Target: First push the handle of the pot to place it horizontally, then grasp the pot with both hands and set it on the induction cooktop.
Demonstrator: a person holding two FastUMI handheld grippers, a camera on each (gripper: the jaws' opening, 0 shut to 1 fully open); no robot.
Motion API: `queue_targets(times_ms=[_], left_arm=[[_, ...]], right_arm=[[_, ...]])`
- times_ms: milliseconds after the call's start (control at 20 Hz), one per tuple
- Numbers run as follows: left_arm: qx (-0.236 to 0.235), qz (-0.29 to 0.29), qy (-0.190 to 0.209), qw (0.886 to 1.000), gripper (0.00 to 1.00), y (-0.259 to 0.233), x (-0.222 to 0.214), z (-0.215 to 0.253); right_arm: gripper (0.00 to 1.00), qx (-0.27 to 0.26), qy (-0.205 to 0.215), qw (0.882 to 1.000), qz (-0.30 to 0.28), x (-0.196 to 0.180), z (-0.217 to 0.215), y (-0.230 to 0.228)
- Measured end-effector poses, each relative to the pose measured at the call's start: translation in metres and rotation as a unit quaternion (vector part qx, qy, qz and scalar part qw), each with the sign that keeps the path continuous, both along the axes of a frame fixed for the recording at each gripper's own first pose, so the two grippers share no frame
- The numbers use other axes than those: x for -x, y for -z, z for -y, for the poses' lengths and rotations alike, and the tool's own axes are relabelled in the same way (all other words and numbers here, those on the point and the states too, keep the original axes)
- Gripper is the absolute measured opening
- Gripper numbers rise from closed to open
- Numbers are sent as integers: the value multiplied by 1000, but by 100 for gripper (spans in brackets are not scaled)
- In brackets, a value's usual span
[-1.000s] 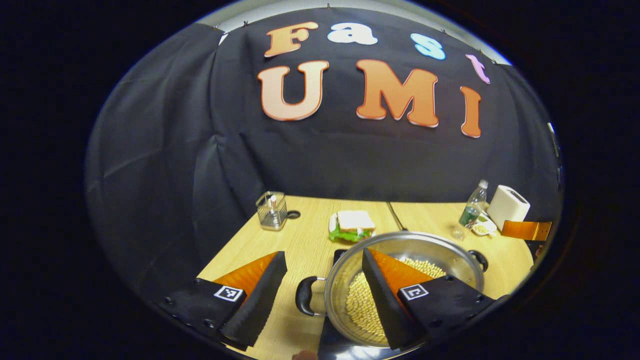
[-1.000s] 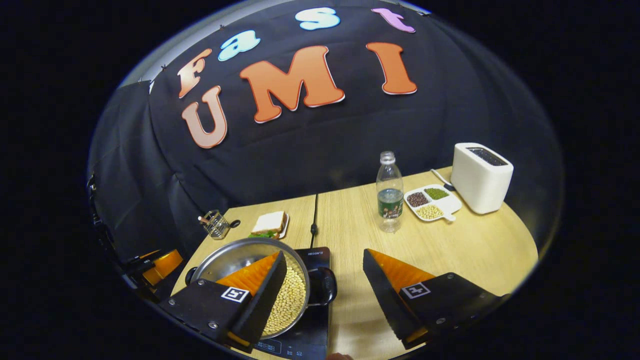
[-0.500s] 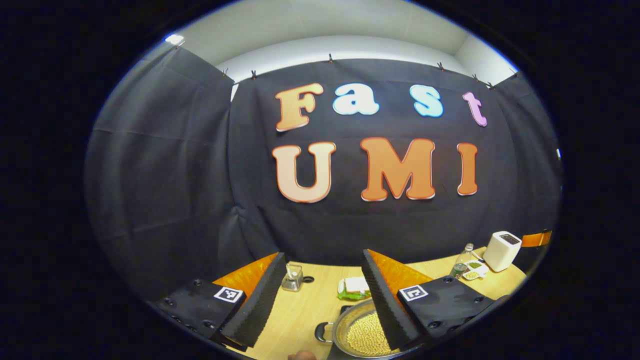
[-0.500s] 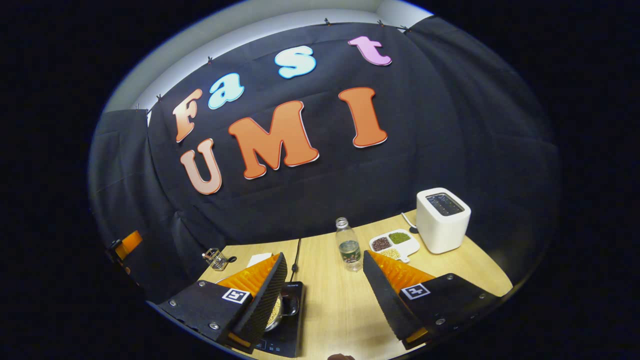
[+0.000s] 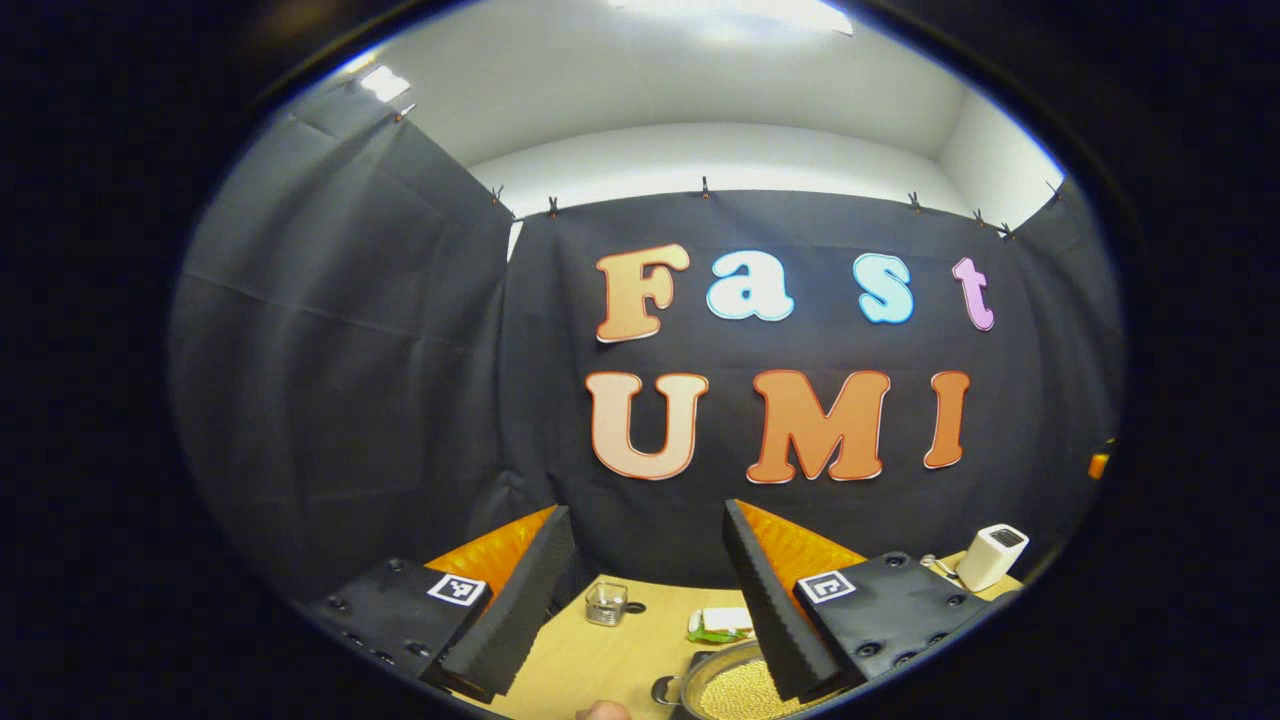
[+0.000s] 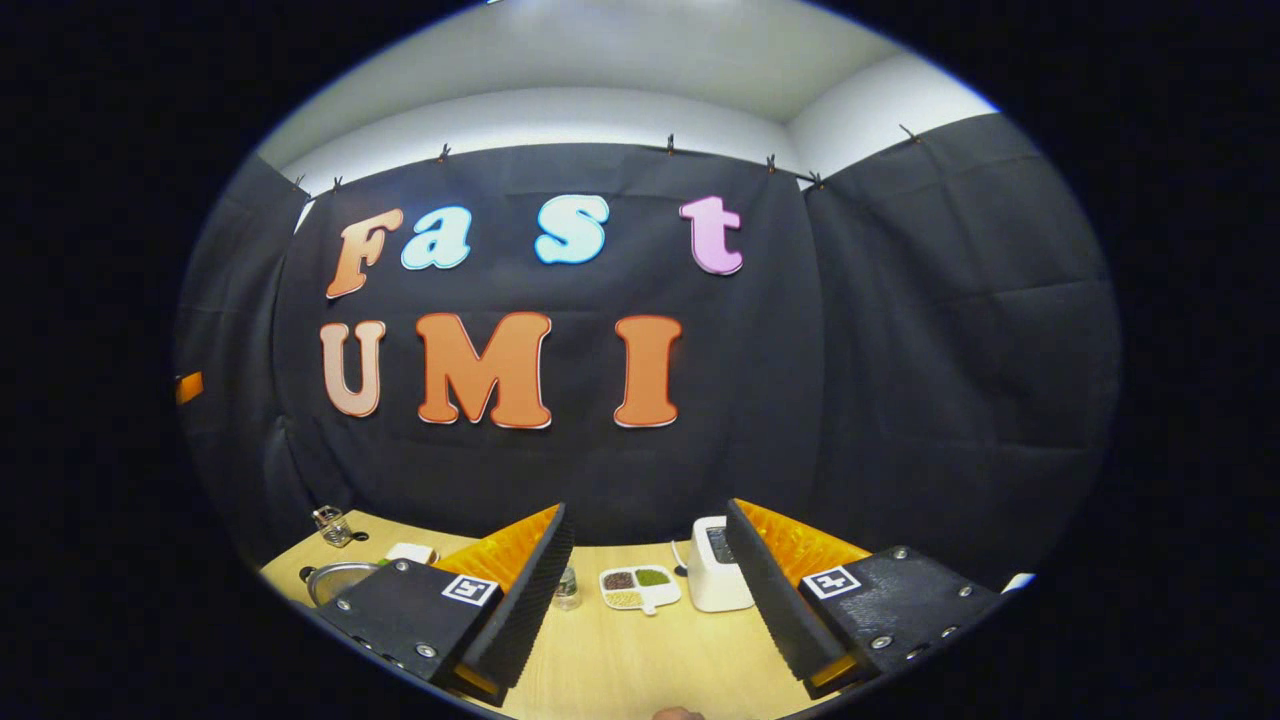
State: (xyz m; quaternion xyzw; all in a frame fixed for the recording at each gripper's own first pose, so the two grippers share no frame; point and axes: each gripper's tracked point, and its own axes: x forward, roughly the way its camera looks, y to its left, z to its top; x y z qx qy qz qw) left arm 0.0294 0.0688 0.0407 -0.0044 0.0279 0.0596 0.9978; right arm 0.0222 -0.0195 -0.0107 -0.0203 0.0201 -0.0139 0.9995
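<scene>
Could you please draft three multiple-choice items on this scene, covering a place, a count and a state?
1. Where does the toaster stand?
A. right beside the divided dish
B. inside the pot
C. on the sandwich

2. How many sorts of beans does the divided dish hold?
A. one
B. three
C. five

3. How are the left gripper and right gripper?
A. both open, empty
B. both clamped on the pot
C. one holding a bottle

Answers: 1 A, it stands at the dish's side; 2 B, three colours show; 3 A, fingers spread around nothing.
</scene>
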Motion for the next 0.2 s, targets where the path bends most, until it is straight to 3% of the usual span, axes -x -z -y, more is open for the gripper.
queue_targets(times_ms=[100, 200], left_arm=[[4, 1, -5, 1000, 98, -4, 6, -5], [5, 1, -6, 1000, 99, -3, 7, -7]], right_arm=[[95, 11, 8, 1000, 16, 9, 7, -15], [100, 12, 5, 1000, 22, 19, 9, -22]])
